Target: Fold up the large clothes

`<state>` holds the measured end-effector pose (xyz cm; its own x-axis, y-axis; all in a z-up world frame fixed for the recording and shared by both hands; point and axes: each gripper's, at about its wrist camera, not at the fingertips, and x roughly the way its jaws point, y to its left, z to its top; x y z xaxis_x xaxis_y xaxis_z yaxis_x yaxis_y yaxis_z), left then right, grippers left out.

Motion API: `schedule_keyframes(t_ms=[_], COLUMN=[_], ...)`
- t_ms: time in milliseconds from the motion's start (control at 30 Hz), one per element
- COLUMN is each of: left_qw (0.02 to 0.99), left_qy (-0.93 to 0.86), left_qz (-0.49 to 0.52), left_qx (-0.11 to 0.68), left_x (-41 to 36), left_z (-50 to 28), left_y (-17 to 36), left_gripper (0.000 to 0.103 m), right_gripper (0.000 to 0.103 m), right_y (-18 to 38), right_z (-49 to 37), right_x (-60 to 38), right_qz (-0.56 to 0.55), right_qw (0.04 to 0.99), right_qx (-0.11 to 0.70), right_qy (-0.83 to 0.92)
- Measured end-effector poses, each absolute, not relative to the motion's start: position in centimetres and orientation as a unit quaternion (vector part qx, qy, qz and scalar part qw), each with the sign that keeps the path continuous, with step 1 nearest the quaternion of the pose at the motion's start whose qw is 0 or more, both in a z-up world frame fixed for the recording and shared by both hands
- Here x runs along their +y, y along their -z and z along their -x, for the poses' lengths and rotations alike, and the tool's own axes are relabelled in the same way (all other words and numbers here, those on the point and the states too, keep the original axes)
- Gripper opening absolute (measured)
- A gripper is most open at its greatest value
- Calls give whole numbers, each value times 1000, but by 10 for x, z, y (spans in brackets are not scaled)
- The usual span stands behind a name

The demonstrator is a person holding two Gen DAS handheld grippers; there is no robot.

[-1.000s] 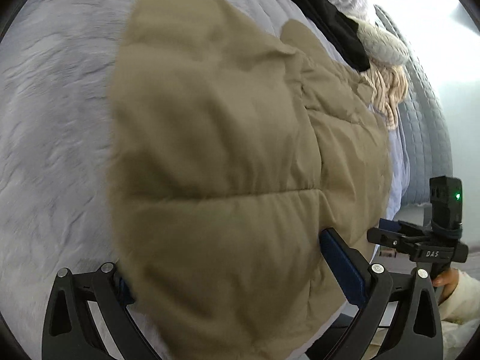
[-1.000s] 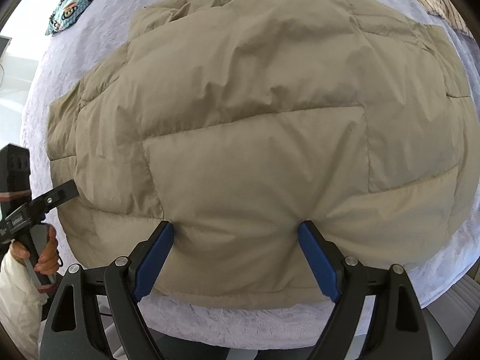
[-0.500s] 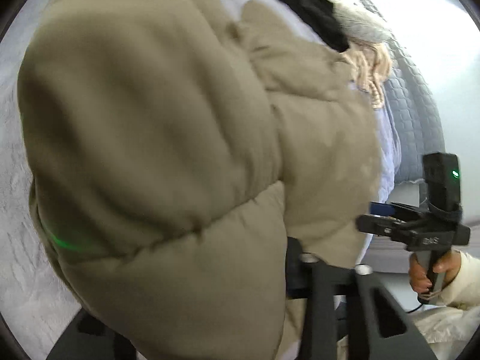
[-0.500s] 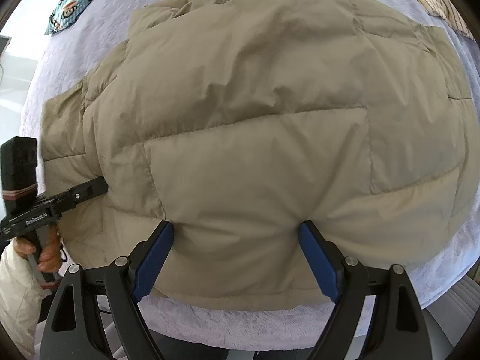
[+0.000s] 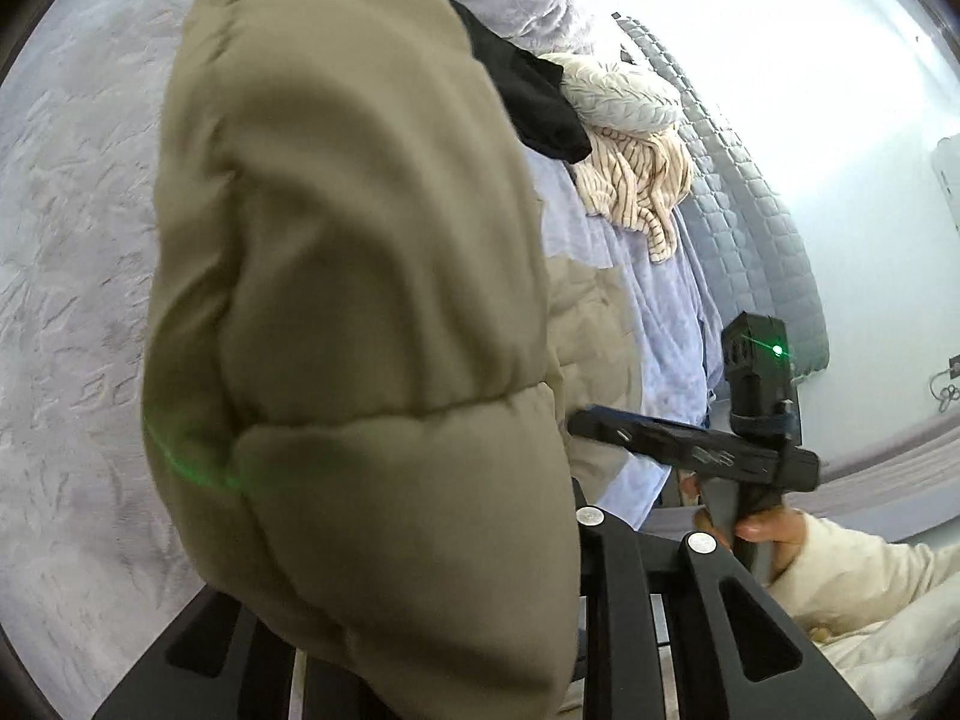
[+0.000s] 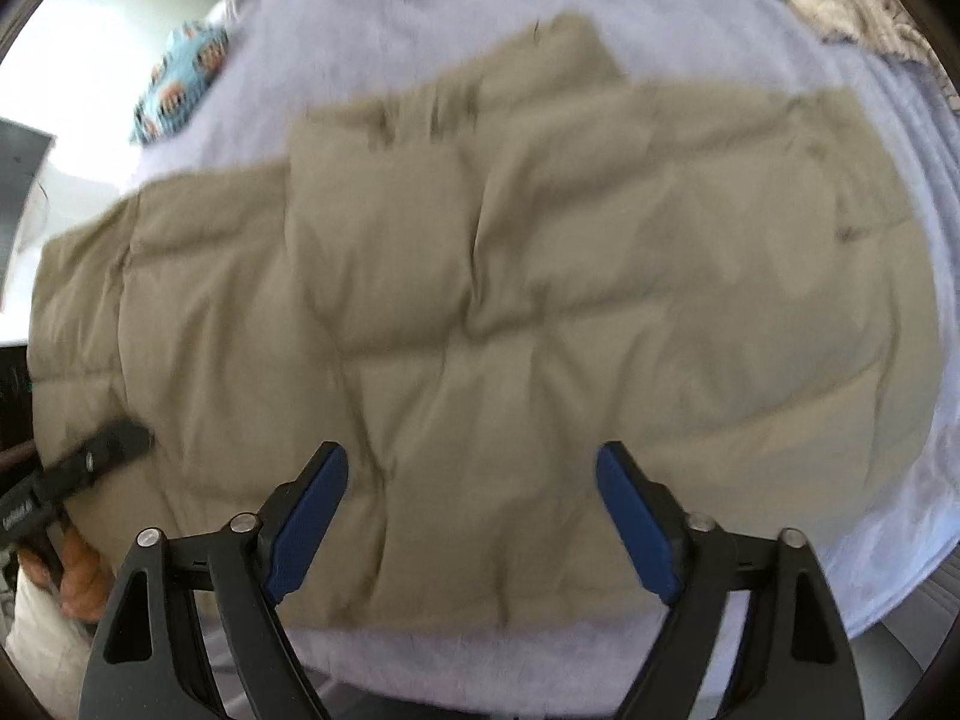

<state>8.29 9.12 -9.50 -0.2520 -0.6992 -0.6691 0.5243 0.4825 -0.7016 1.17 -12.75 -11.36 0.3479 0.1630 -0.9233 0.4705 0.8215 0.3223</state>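
A large khaki puffer jacket lies spread on the lilac bed cover. In the left wrist view a bulky fold of the jacket fills the middle, lifted off the bed and hiding my left gripper's fingertips; the gripper is shut on it. My left gripper also shows at the jacket's left edge in the right wrist view. My right gripper is open, its blue pads hovering over the jacket's near hem without holding it. It also shows from the side in the left wrist view.
A black garment, a grey knit and a striped cream garment are piled at the far side of the bed. A grey quilted blanket hangs beyond. A patterned blue cloth lies at the far left corner.
My left gripper has closed on the jacket's side and lifted it, swinging the fold over. My right gripper has pulled back and up from the hem, staying open.
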Motion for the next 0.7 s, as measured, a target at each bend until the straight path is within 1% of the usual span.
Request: schedule_keyframes(t_ms=[33, 67, 100, 167, 333, 367, 500, 600, 700], left_qw=[611, 614, 617, 621, 630, 630, 630, 635, 638], left_qy=[499, 495, 490, 481, 452, 449, 432, 421, 423], left_qz=[70, 70, 71, 73, 51, 45, 13, -27, -54], left_qx=[611, 611, 612, 615, 629, 632, 645, 648, 642], left_x=[86, 84, 78, 68, 24, 26, -30, -73, -99], left_z=[-79, -77, -72, -65, -37, -35, -11, 1, 16], left_y=[90, 86, 79, 70, 50, 49, 44, 45, 46], left_gripper=[26, 26, 26, 26, 26, 26, 26, 26, 27], right_gripper=[31, 22, 17, 14, 11, 9, 1, 0, 0], right_y=[113, 115, 118, 134, 188, 198, 225, 239, 245], right_z=[-13, -16, -19, -26, -41, -41, -38, -34, -32], right_x=[-135, -142, -148, -159, -171, -176, -192, -199, -205], right_qz=[-284, -284, -287, -306, -361, -383, -448, -476, -497], right_qw=[777, 778, 777, 777, 755, 748, 727, 717, 707], right_qx=[553, 552, 552, 546, 546, 541, 521, 509, 504], right_qy=[98, 98, 95, 73, 42, 34, 7, -9, -22])
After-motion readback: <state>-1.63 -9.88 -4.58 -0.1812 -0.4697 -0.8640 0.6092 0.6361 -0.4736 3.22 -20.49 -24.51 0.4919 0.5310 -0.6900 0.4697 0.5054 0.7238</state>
